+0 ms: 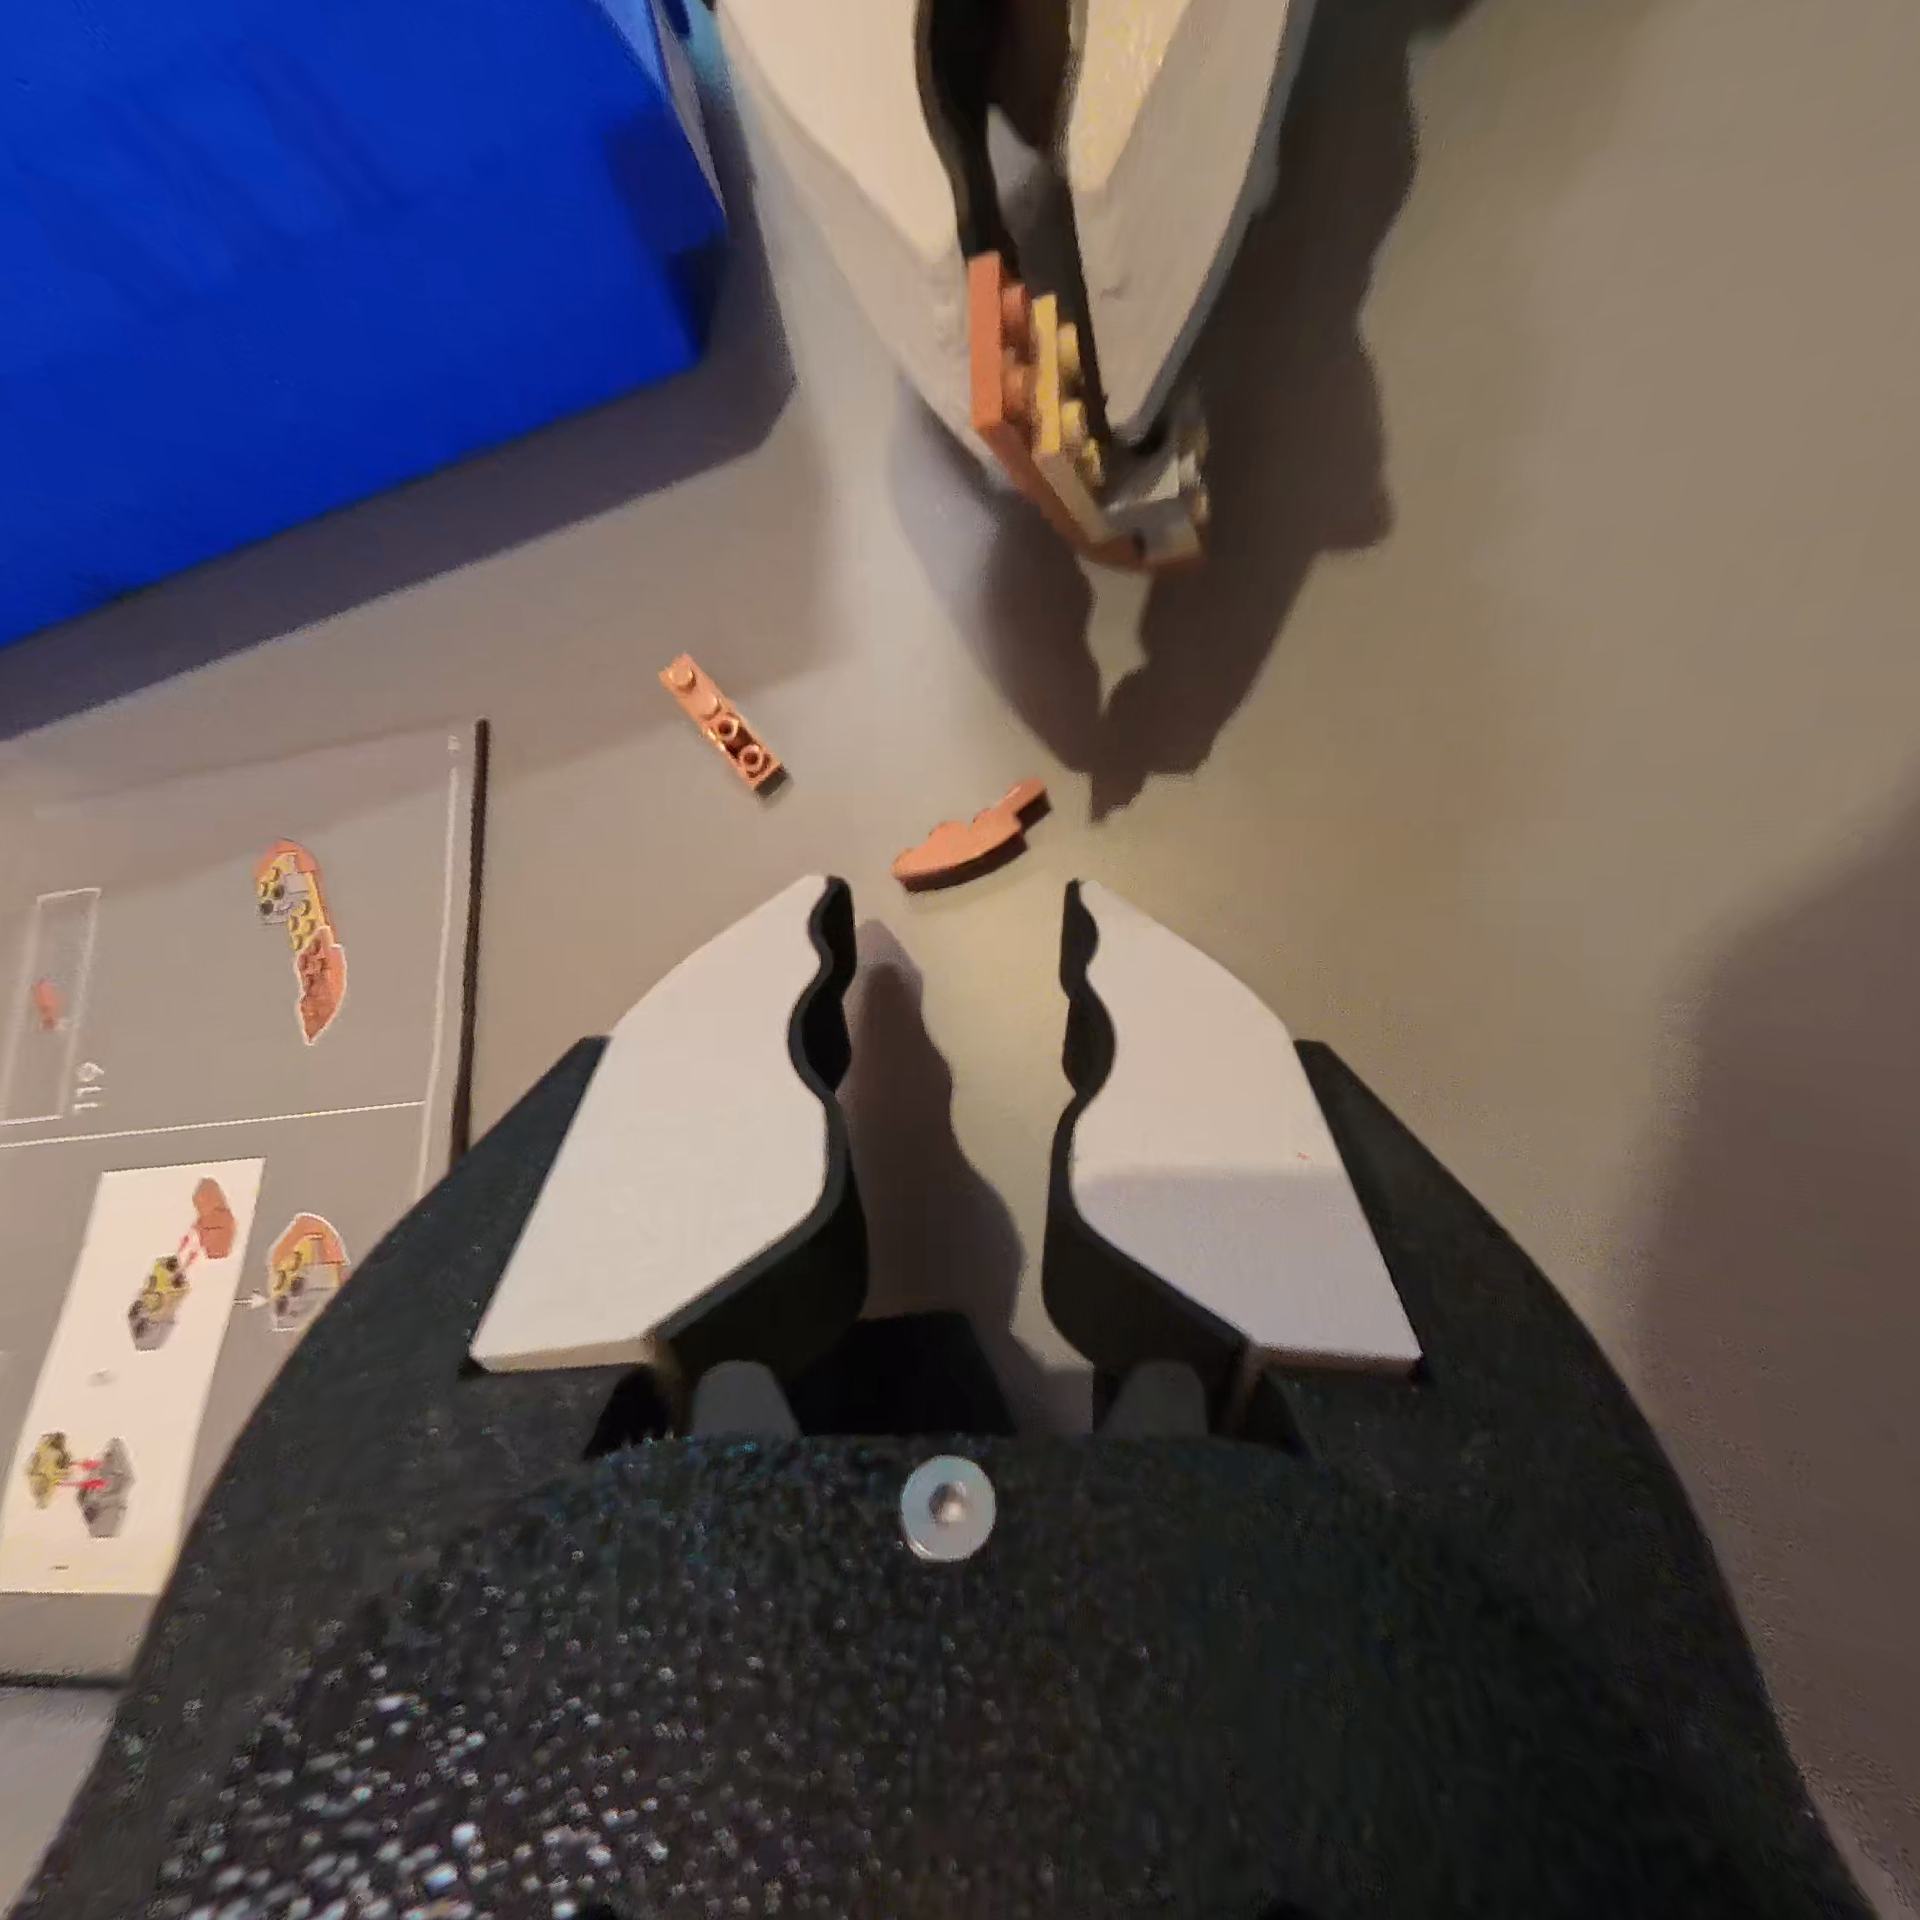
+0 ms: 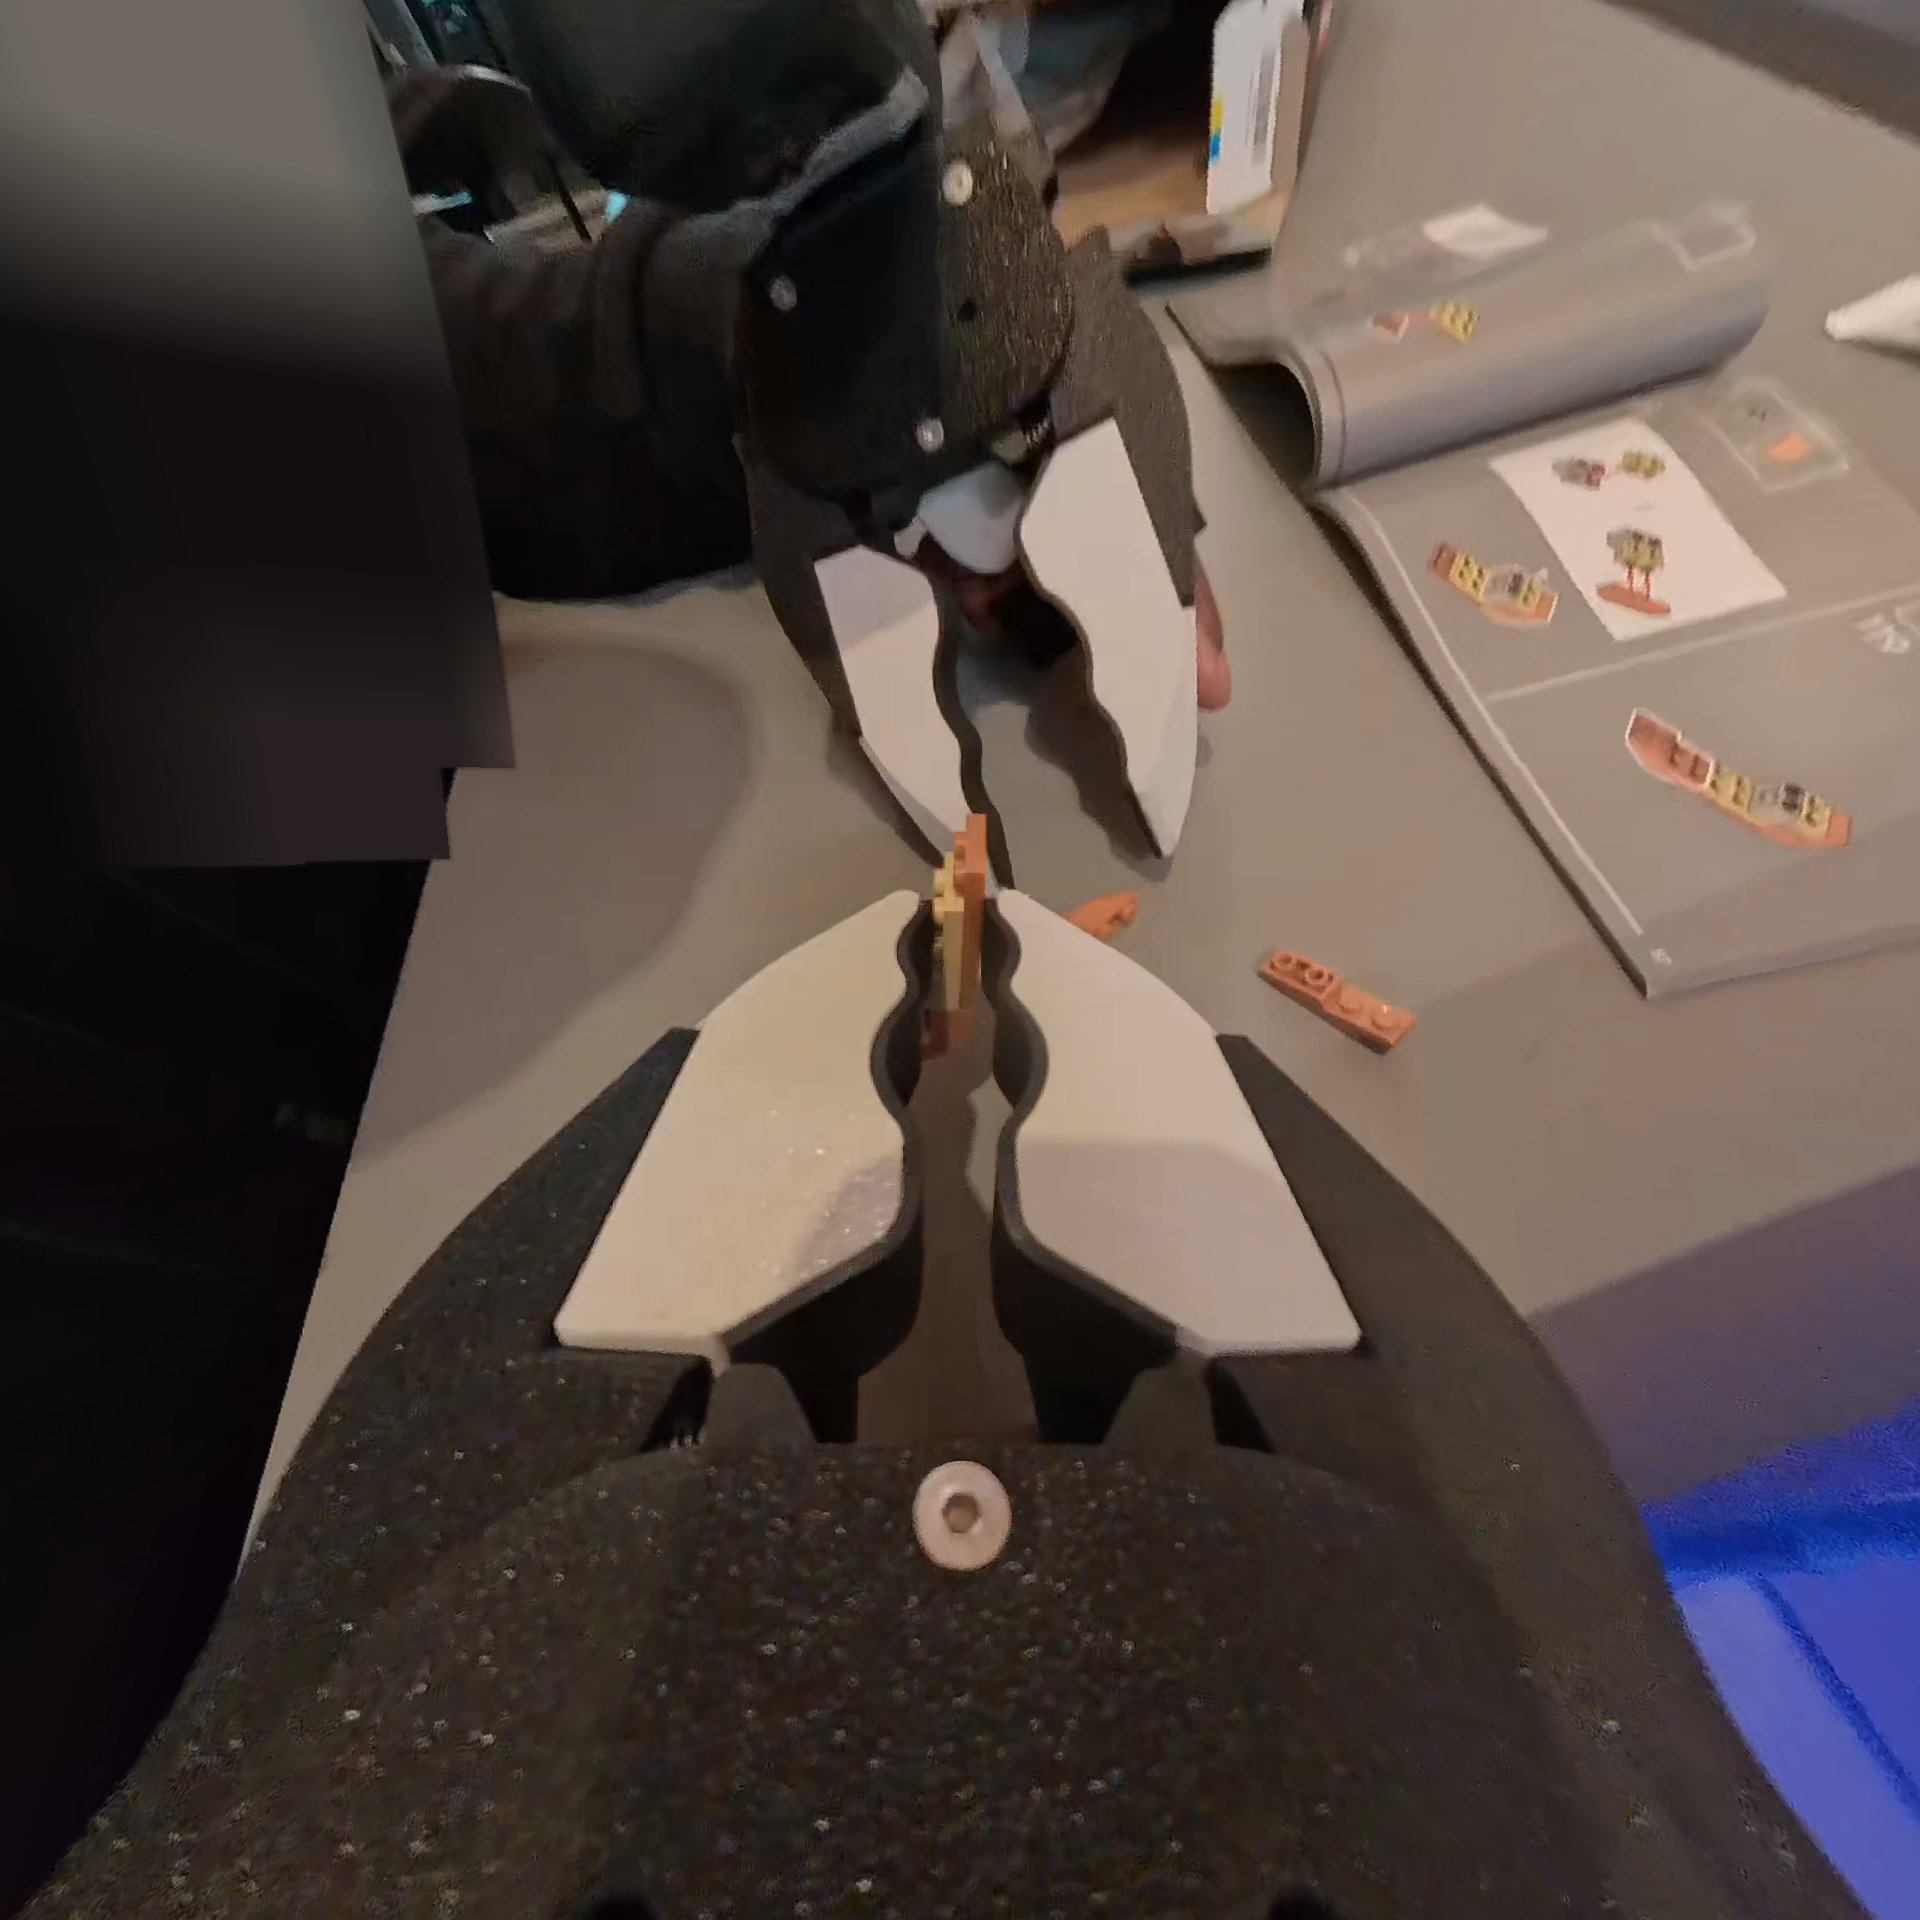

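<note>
My right gripper [image 2: 961,914] is shut on a small brick assembly [image 2: 964,935] of orange and tan plates, held on edge above the grey table [image 2: 644,831]. It also shows in the left wrist view [image 1: 1101,457], with the assembly [image 1: 1023,395] sticking out past its tips. My left gripper [image 1: 956,888] is open and empty, low over the table. It faces the right gripper [image 2: 1049,836], and one of its fingers [image 2: 904,727] is close to the assembly's far end. A curved orange piece [image 1: 971,836] lies just beyond its tips. A long orange plate [image 1: 722,732] lies to the left.
An open instruction booklet [image 1: 208,1039] lies on the table; in the right wrist view [image 2: 1662,675] it is at the right. A blue bin [image 1: 312,260] stands beyond it. The curved piece [image 2: 1103,914] and long plate [image 2: 1335,997] lie right of my right gripper. A person's dark sleeve [image 2: 582,364] is behind. My hands' fingertips stand some 7 centimetres from each other.
</note>
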Demonstrator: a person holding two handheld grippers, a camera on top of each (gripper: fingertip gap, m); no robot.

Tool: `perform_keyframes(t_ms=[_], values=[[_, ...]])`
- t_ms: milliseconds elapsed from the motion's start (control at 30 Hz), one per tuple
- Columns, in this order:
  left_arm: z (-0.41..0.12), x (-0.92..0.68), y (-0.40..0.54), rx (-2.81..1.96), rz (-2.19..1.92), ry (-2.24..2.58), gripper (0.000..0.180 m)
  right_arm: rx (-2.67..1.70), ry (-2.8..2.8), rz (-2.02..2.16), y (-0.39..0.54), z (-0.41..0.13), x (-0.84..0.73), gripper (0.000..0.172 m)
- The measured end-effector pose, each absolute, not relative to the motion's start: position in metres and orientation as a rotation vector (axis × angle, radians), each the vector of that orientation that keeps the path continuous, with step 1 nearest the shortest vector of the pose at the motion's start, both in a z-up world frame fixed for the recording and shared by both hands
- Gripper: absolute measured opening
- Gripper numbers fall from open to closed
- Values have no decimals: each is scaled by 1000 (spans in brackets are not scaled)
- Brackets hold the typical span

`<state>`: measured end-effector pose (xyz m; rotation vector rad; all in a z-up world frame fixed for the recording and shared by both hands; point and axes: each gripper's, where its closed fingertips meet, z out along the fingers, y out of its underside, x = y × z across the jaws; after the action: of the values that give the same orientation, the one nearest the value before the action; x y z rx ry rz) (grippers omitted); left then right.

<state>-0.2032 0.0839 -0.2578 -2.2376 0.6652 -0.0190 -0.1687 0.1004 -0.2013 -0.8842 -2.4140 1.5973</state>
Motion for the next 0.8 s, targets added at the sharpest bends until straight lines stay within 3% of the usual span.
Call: perform_keyframes(t_ms=[200,400,800], values=[[-261,-204,99,-2226,-97,825,33,-1041,-2515,1502,104,-224,-168,8],[-263,-192,101,-2214,-195,924,12,-1051,-2534,1460,108,-229,-167,8],[-243,-183,97,-1861,511,1179,9,-1235,-2660,1463,108,-241,-153,8]])
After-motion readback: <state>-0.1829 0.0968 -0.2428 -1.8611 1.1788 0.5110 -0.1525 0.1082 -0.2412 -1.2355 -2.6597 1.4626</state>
